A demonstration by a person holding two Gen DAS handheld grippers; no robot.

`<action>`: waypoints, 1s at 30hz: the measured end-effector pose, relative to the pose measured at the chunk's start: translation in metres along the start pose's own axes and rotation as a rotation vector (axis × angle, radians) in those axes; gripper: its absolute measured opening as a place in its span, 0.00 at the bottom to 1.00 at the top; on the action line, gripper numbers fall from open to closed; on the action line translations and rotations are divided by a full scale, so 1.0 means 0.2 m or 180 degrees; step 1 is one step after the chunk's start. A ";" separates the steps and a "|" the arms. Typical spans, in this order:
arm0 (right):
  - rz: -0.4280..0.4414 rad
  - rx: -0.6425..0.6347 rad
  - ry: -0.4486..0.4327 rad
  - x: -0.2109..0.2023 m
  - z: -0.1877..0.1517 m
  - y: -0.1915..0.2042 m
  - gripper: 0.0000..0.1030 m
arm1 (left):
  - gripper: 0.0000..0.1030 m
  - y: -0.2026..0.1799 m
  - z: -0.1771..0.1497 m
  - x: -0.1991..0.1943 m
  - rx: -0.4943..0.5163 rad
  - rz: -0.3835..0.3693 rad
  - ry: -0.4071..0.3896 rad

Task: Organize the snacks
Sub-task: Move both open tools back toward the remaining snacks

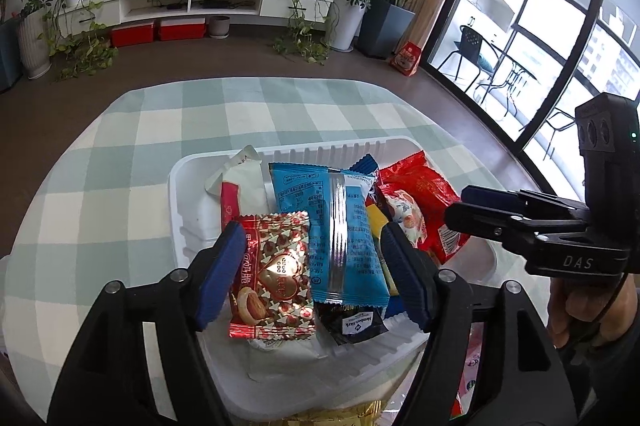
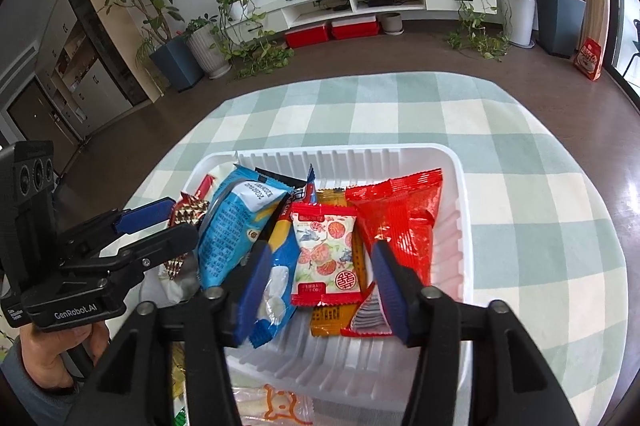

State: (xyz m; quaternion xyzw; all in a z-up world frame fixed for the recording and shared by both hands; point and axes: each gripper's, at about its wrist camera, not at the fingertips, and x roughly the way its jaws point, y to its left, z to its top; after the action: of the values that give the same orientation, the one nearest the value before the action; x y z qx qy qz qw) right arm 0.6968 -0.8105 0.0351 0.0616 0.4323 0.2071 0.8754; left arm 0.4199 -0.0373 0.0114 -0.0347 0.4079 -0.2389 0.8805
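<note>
A white tray (image 1: 188,186) (image 2: 460,226) on the checked cloth holds several snack packets. My left gripper (image 1: 314,274) stands open just above a red-and-gold heart packet (image 1: 272,266) and a light blue packet (image 1: 340,226) (image 2: 232,226); its pads do not press on either. My right gripper (image 2: 320,290) is open over a white packet with red fruit print (image 2: 324,258), which lies on an orange packet (image 2: 332,318). A big red bag (image 2: 400,218) (image 1: 420,186) fills the tray's right side. Each gripper shows in the other's view: the right gripper (image 1: 458,204) and the left gripper (image 2: 182,220).
The green-and-white checked tablecloth (image 2: 520,186) covers a round table, with dark floor beyond its edge. More packets lie outside the tray's near rim: a gold one (image 1: 340,414) and a clear one with an orange drawing (image 2: 280,406). A person's hand (image 1: 592,310) holds each gripper.
</note>
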 end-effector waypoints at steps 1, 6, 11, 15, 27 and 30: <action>0.0011 0.0020 -0.0034 -0.03 -0.01 0.00 0.62 | 0.69 0.00 0.00 -0.01 -0.0014 0.0000 -0.0006; 0.0087 0.0140 -0.0164 -0.19 -0.09 -0.02 0.70 | 0.74 -0.01 -0.04 -0.13 -0.0031 0.0022 -0.0133; 0.0127 0.0173 -0.0263 -0.34 -0.25 -0.03 0.76 | 0.87 -0.08 -0.15 -0.31 0.0078 0.0013 -0.0270; 0.0269 0.0389 -0.0256 -0.43 -0.44 -0.06 0.77 | 0.90 -0.14 -0.34 -0.41 0.0226 -0.0065 -0.0231; 0.0478 0.0734 -0.0011 -0.47 -0.86 -0.04 0.80 | 0.90 -0.29 -0.73 -0.42 0.1441 -0.0323 0.0322; 0.0464 0.0728 -0.0019 -0.48 -0.86 -0.04 0.80 | 0.90 -0.25 -0.71 -0.39 0.1597 -0.0327 0.0406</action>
State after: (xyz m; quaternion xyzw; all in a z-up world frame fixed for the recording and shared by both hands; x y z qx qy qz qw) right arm 0.5131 -0.8691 -0.0040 0.1929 0.4450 0.2193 0.8466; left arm 0.2530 -0.0276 -0.0146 0.1792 0.3883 -0.3787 0.8208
